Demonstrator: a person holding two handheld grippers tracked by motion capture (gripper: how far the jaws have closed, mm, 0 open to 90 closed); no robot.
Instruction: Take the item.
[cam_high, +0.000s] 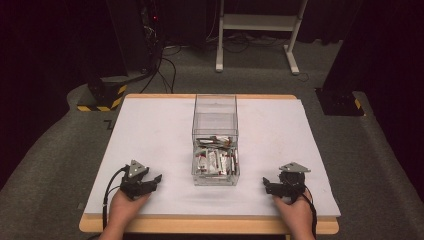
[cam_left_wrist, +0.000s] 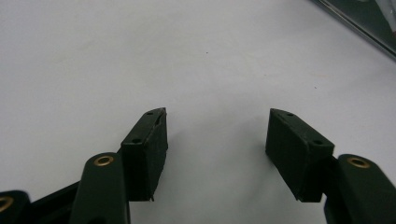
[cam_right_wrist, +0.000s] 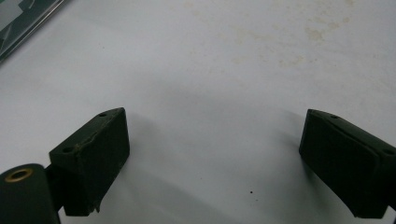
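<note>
From the high view, a clear plastic box stands at the centre of the white counter, with small red-and-white packets heaped in its near half. Your left tongs rest at about eight o'clock from the box, your right tongs at about four o'clock, both well apart from it and pointing inward. Both stand wide with nothing between them. The packets' print is too small to read.

In the left gripper view, the left tongs hang over bare counter, the box edge cut off at one o'clock. In the right gripper view, the right tongs show faint stains ahead and the box edge at eleven o'clock.
</note>
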